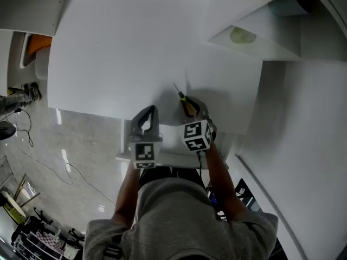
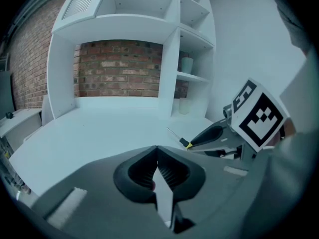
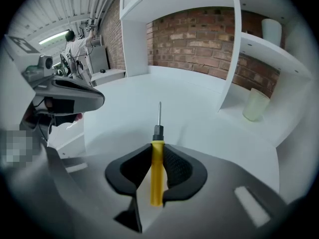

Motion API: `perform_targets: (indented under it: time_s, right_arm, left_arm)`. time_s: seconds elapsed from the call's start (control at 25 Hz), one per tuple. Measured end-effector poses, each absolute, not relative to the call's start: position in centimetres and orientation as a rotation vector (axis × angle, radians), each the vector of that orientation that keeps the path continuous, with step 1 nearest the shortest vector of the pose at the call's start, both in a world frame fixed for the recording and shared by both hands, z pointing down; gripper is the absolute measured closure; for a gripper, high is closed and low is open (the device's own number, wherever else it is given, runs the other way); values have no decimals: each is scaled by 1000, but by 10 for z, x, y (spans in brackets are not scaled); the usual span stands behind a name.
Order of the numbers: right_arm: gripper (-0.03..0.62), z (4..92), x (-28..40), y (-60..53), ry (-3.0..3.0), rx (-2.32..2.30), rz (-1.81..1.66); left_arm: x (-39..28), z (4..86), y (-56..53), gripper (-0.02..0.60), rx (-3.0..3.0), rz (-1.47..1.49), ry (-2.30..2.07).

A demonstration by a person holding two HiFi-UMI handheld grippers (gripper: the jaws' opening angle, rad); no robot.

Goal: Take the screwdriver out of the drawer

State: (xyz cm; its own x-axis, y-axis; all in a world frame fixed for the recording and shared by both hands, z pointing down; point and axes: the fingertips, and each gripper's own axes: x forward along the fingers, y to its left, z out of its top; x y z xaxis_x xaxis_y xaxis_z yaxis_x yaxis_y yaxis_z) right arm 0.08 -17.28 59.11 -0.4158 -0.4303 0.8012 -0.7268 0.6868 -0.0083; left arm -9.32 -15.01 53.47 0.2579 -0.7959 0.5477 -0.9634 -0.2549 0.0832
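Observation:
The screwdriver (image 3: 157,168) has a yellow handle, a black collar and a thin metal shaft. My right gripper (image 3: 157,146) is shut on the handle, with the shaft pointing away over the white desk (image 1: 124,47). In the head view the right gripper (image 1: 191,108) holds the screwdriver (image 1: 184,103) just above the desk's near edge. My left gripper (image 1: 147,112) hangs beside it on the left, its jaws closed with nothing between them (image 2: 157,151). From the left gripper view the screwdriver tip (image 2: 187,143) and the right gripper (image 2: 219,136) show at the right. A white drawer front (image 1: 168,159) shows below the desk edge.
A white shelf unit stands at the desk's back right with a pale cup (image 3: 255,105) on its lower shelf (image 1: 242,36). A brick wall backs the desk. Cables (image 1: 21,118) and gear lie on the floor at the left. A person (image 3: 77,44) stands far off.

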Motion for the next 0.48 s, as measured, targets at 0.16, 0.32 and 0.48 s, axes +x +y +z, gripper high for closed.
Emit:
perform_targets:
  time_s: [0.16,0.32,0.48]
  right_arm:
    - [517,603,-3,-180,-2049,871,460]
    - [516,613,-6,-186,-2029,860,464]
    - [516,617,-9,-190,-2019,850,459]
  left_arm:
    - [-96,544,-154,569,2119,565,-1590]
    - [-101,551,-158,569,2106,568,-1583]
    - [-106,553,-161,569,2085,568,-1579]
